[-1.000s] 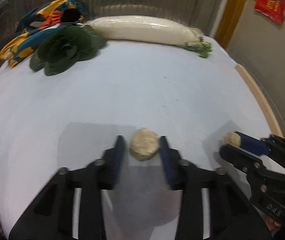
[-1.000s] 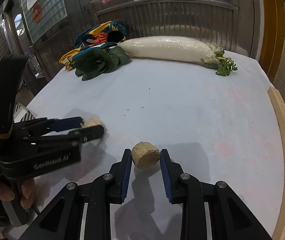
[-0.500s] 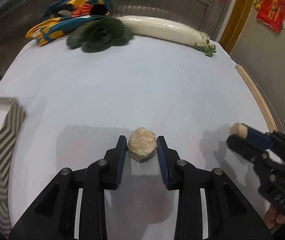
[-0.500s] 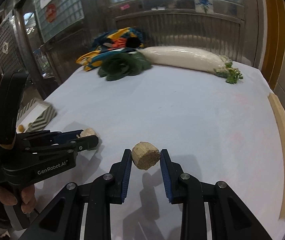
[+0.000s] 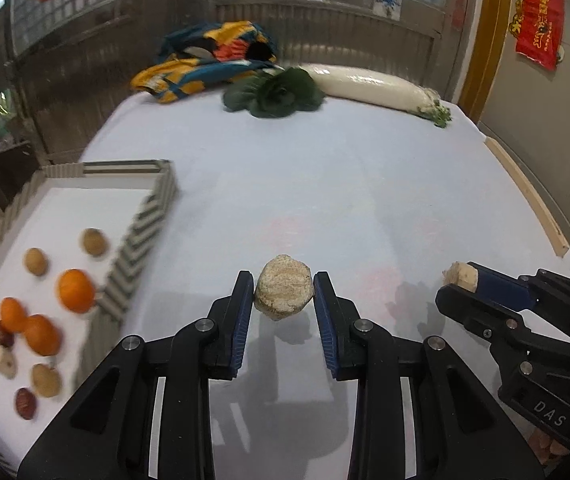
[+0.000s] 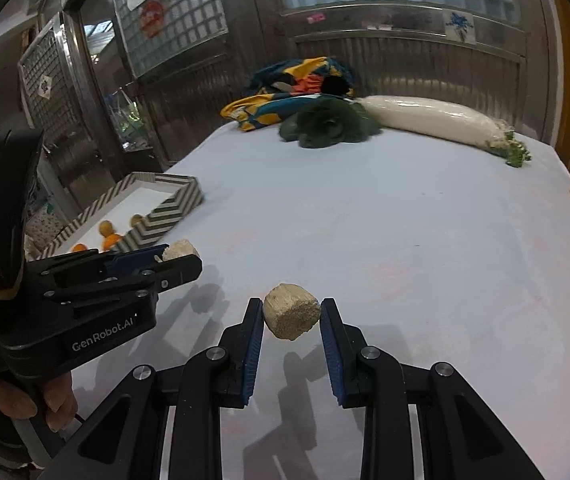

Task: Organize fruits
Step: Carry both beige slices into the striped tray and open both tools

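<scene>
Both grippers carry fruit above the surface: the left gripper (image 5: 283, 294) clamps 1 beige chunk (image 5: 283, 292), the right gripper (image 6: 291, 316) clamps another beige piece (image 6: 291, 316). Next, probably, each must reach the tray (image 5: 141, 232) at the left edge and release inside.

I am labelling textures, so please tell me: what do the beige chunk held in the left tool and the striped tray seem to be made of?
Beige chunk: apparently fibrous plant flesh, matte, with a grainy, crumbly cut face; exact fruit unclear.
Striped tray: probably cardboard or painted wood; flat matte chevron stripes, sharp square corners, white floor.
</scene>
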A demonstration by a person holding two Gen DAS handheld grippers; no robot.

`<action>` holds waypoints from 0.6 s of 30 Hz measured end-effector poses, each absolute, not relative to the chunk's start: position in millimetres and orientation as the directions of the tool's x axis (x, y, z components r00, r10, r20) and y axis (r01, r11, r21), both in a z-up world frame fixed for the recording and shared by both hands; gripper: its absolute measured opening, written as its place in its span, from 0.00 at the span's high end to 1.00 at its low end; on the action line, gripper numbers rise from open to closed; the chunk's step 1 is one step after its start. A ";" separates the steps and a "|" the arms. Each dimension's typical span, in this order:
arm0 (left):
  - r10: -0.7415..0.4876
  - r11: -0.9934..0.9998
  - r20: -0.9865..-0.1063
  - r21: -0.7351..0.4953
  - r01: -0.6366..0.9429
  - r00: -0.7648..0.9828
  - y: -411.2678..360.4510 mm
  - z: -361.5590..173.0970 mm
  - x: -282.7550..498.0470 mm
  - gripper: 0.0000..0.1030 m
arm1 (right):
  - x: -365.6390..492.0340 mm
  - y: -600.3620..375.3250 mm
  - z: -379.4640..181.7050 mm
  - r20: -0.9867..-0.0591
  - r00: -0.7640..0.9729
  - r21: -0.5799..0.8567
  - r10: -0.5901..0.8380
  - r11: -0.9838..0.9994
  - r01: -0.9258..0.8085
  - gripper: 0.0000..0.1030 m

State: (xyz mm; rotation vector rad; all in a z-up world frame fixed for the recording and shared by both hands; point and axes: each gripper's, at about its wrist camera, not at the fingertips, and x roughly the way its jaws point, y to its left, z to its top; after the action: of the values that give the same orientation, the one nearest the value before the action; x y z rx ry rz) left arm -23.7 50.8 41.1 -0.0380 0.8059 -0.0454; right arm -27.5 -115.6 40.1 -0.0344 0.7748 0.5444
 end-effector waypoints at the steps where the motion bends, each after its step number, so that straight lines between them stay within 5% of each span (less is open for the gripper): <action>1: -0.046 0.999 -0.715 -0.045 0.019 0.698 55.0 42.0 -27.0 0.71 | -29.8 -111.4 40.2 -0.672 0.582 0.170 0.458 0.860 -0.482 0.73; 18: 0.014 0.996 -0.687 -0.055 -0.071 0.726 108.8 49.1 -54.1 0.71 | -50.6 -45.5 47.1 -0.659 0.549 0.168 0.514 0.812 -0.559 0.73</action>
State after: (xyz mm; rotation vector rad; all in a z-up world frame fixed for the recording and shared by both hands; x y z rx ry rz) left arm -54.1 108.8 49.1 -0.0792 0.7569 0.0465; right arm -50.6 -45.5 47.1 -0.0644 0.7585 0.6358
